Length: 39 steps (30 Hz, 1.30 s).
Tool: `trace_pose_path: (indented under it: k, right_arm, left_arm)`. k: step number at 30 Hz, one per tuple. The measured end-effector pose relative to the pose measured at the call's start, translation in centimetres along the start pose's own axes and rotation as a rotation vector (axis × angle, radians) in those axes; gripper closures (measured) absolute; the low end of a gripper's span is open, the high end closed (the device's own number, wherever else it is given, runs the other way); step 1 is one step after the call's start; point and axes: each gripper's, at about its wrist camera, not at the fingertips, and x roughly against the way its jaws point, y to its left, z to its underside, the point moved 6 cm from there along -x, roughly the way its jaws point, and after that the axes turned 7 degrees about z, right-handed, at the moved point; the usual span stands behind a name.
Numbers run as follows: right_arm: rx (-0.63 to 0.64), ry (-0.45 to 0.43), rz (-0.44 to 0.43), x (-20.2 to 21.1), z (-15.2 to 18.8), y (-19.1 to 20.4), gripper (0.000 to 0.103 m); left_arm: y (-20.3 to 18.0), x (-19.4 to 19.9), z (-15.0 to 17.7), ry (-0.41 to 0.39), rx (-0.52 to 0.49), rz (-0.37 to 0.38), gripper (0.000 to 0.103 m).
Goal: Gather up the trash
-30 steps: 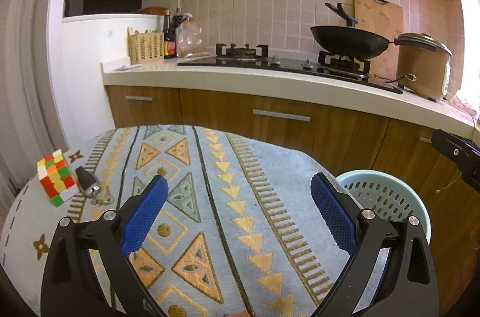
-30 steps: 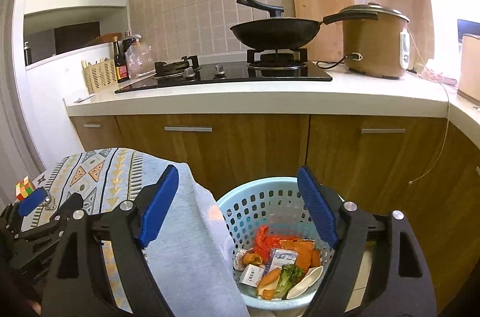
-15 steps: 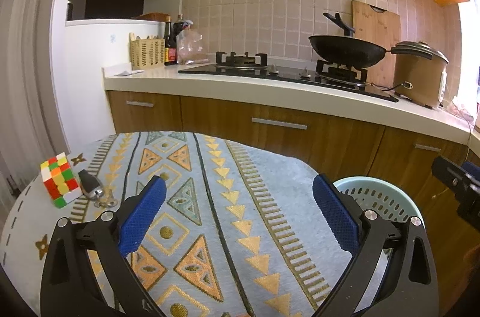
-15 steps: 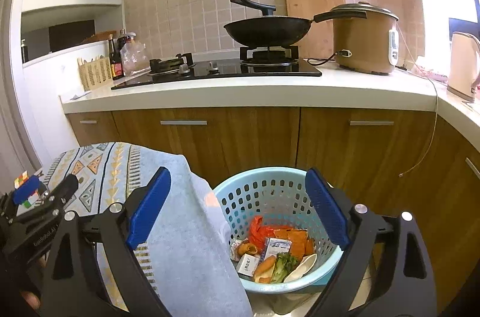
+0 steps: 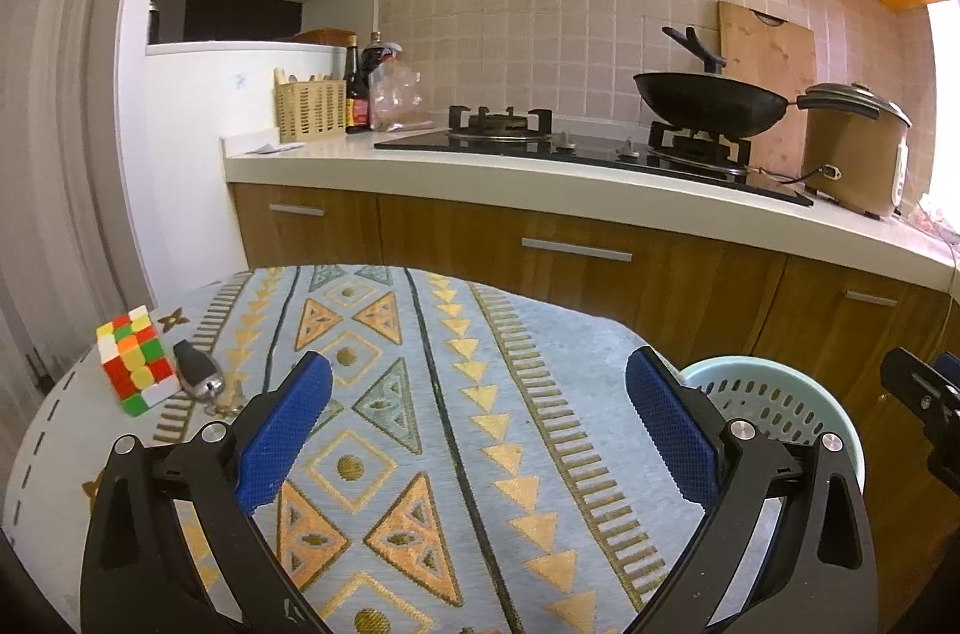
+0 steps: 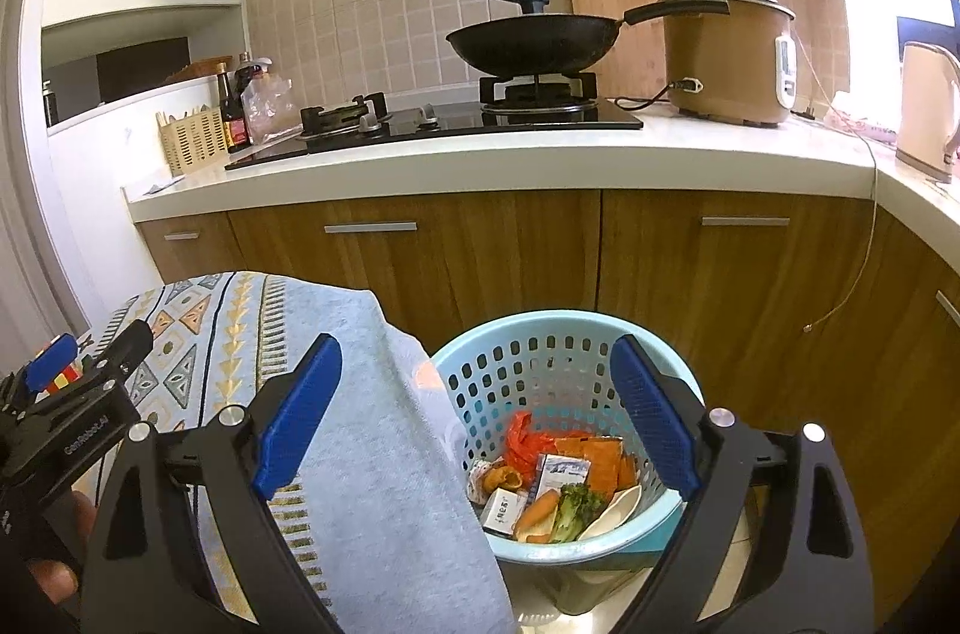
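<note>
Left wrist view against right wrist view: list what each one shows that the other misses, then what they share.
Only the left wrist view shows the car key beside the puzzle cube on the patterned tablecloth, and the cube in full.

Only the right wrist view shows the trash inside the blue basket: orange wrappers, a carrot, broccoli, a small carton. It also shows the kettle.

Both share the basket, tablecloth, wok, rice cooker, and open, empty fingers.

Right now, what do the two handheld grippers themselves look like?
Both the left gripper and the right gripper have black angular frames with silver bolts and two blue, cross-hatched textured finger pads. The left gripper's body carries small white lettering, seen from the right wrist view.
</note>
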Motion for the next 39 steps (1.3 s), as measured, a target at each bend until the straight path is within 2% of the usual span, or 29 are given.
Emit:
trace_pose_path:
  k: [15, 27, 39]
  right_arm:
    - [-0.032, 0.029, 0.005, -0.4, 0.1, -0.7, 0.016]
    - [-0.007, 0.016, 0.021, -0.3, 0.4, 0.0, 0.016]
    - [0.021, 0.013, 0.018, -0.3, 0.7, 0.6, 0.016]
  left_arm:
    - [0.4, -0.3, 0.2, 0.014, -0.001, 0.009, 0.008]
    - [1.1, -0.7, 0.4, 0.040, 0.049, 0.035, 0.008]
    - [0.0, -0.5, 0.6, 0.034, -0.008, 0.012, 0.008]
